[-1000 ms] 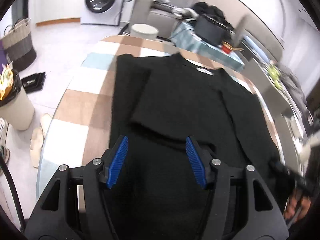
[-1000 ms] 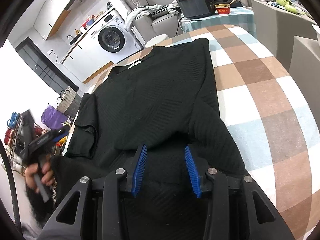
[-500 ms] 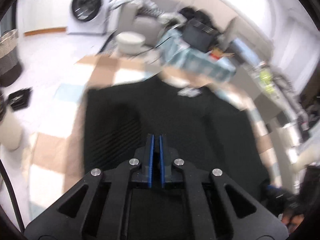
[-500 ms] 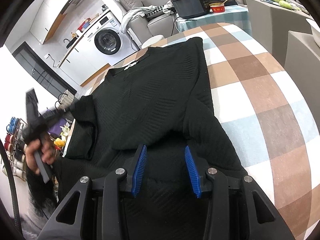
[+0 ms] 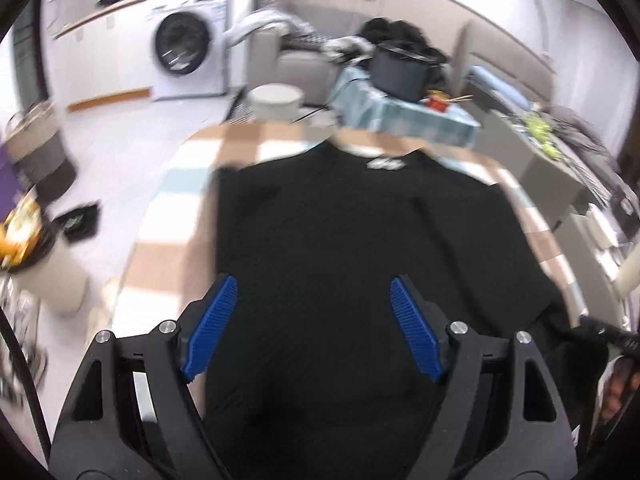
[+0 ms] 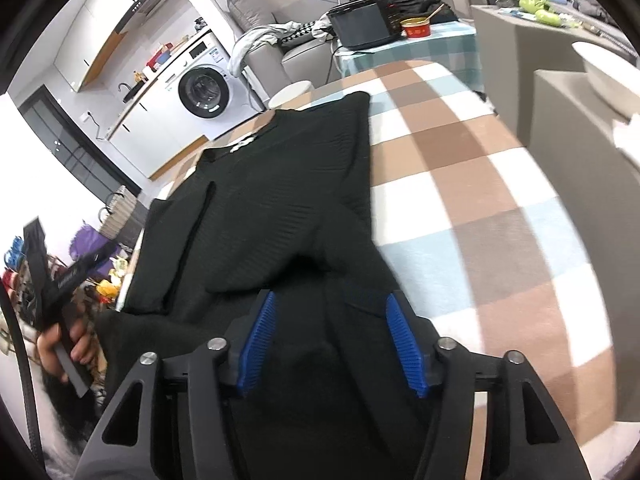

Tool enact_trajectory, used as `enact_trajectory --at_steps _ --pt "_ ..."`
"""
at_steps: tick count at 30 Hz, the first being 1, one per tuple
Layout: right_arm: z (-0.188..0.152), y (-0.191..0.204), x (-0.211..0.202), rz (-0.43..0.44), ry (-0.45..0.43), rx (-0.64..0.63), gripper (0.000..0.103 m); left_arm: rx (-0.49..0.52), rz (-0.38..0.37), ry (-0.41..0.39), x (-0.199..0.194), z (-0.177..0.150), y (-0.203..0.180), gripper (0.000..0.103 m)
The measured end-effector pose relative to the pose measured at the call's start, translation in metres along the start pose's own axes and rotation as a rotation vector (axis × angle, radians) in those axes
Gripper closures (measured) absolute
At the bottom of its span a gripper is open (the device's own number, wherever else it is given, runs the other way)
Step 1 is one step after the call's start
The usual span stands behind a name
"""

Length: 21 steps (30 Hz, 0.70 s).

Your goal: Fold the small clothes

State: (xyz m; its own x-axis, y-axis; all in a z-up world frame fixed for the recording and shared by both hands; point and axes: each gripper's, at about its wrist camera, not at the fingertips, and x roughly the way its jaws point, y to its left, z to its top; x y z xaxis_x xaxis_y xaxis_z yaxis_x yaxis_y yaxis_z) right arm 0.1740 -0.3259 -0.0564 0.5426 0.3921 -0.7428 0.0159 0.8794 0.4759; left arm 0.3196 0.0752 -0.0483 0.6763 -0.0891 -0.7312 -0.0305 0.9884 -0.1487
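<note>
Round table w/ a checked cloth (image 6: pixel 472 184) in brown, white & pale blue squares carried the lot. Directly on it lay a black ribbed knit sweater (image 6: pixel 280 200) (image 5: pixel 320 232), neck end at the far edge (white label showing at the collar), sleeves folded in over the body. Near hem hung off the table's near edge. Cloth to the right of the sweater was bare checks.

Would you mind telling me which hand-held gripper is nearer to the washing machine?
Left. The left hand-held gripper works the sweater's side facing the washing machine; the right hand-held gripper is on the far side, opening.
</note>
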Motion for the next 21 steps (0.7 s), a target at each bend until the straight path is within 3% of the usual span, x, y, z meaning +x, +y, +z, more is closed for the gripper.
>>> enact_trajectory --at_steps 6,9,15,17,19,21 --pt "-0.020 -0.018 -0.016 -0.065 0.042 -0.048 0.044 -0.060 0.130 0.051 -0.020 -0.063 0.054 0.026" --pt "-0.039 -0.028 -0.022 -0.076 0.085 -0.079 0.044 -0.087 0.138 0.112 -0.025 -0.094 0.075 0.026" --pt "-0.074 -0.039 -0.030 -0.105 0.122 -0.124 0.045 -0.090 0.116 0.147 -0.046 -0.138 0.090 0.026" --pt "-0.079 -0.034 -0.032 -0.085 0.111 -0.168 0.068 -0.083 0.113 0.152 -0.050 -0.144 0.089 0.026" --pt "-0.078 -0.027 -0.031 -0.042 0.095 -0.205 0.095 -0.080 0.081 0.159 -0.056 -0.152 0.087 0.033" --pt "-0.072 -0.019 -0.030 -0.047 0.063 -0.235 0.095 -0.080 0.070 0.164 -0.066 -0.161 0.085 0.034"
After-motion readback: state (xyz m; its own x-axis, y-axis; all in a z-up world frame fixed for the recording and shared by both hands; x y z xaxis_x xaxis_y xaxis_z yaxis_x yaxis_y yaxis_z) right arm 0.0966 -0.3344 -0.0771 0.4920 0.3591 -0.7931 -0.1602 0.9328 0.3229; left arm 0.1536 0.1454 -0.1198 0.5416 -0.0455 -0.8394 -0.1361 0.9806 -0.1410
